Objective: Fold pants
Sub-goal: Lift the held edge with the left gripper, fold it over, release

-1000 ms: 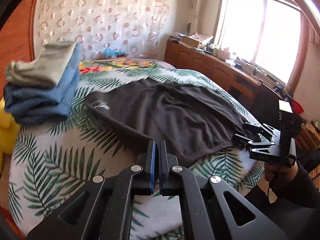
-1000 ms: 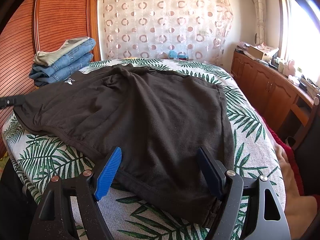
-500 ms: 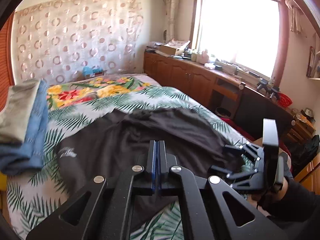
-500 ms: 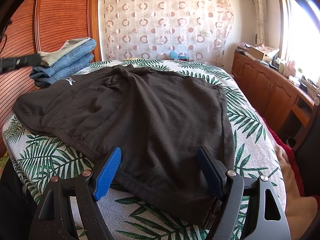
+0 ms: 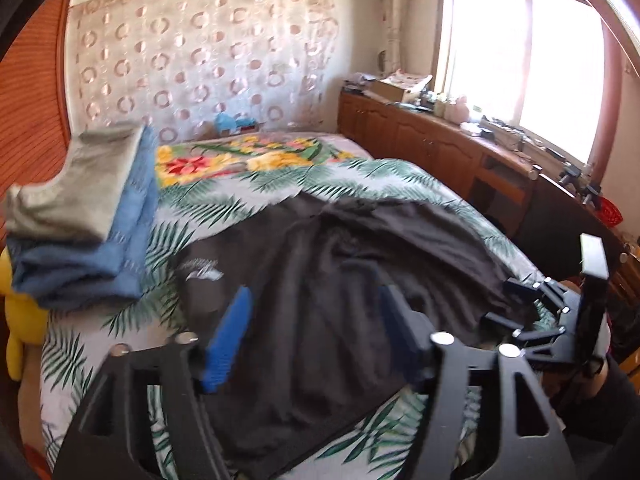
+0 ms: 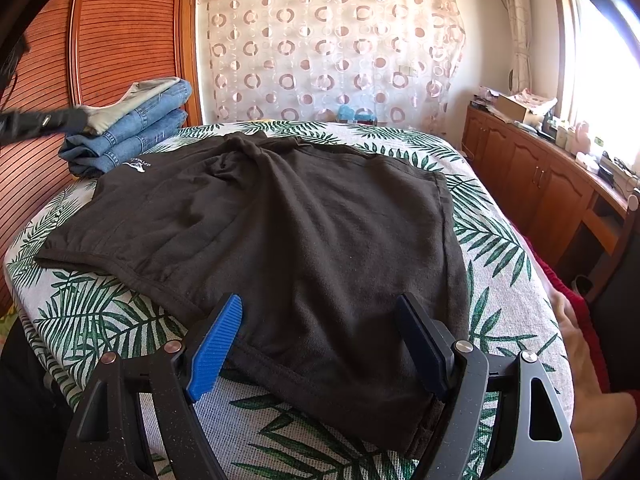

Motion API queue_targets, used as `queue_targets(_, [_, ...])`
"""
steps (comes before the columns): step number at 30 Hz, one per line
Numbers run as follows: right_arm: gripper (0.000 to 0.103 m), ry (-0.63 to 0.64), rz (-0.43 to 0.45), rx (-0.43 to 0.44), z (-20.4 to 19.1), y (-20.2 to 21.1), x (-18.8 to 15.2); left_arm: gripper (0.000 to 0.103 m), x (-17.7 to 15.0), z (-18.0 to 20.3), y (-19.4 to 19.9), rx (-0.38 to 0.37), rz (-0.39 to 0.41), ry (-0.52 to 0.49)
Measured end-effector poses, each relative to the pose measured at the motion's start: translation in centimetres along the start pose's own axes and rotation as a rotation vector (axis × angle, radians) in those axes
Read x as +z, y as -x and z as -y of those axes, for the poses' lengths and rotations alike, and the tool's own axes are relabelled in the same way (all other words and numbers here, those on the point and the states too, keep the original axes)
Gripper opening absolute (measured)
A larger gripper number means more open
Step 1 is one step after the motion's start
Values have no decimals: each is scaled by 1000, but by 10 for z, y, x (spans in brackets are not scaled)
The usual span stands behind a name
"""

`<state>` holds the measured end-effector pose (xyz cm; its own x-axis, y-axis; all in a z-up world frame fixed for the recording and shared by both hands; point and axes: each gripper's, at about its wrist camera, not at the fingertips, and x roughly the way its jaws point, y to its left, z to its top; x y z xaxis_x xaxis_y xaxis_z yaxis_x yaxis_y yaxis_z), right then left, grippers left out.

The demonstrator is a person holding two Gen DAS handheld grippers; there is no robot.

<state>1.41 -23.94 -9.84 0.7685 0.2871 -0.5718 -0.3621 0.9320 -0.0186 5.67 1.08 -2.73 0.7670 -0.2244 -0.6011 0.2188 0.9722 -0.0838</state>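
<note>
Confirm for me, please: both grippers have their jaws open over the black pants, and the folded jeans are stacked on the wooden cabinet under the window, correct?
Not quite. The folded jeans are stacked on the bed, beside the black pants, as the right wrist view shows. The rest holds: left gripper and right gripper have open jaws.

Both black two-finger grippers with blue pads, left gripper and right gripper, hold their jaws wide apart, empty.
</note>
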Motion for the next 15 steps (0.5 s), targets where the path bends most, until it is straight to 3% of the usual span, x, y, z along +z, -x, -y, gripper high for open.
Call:
queue_targets(5, [81, 1, 0, -1, -1, 0, 0, 72, -40, -23, 1, 63, -68, 32])
queue_targets(11, [81, 0, 0, -1, -1, -1, 0, 52, -70, -33, -13, 78, -175, 48])
queue_targets(14, [81, -2, -1, -3, -1, 0, -1, 50, -76, -29, -16, 99, -177, 35])
queue_targets(15, [81, -2, -2, -4, -1, -1, -1, 40, -77, -29, -16, 102, -176, 32])
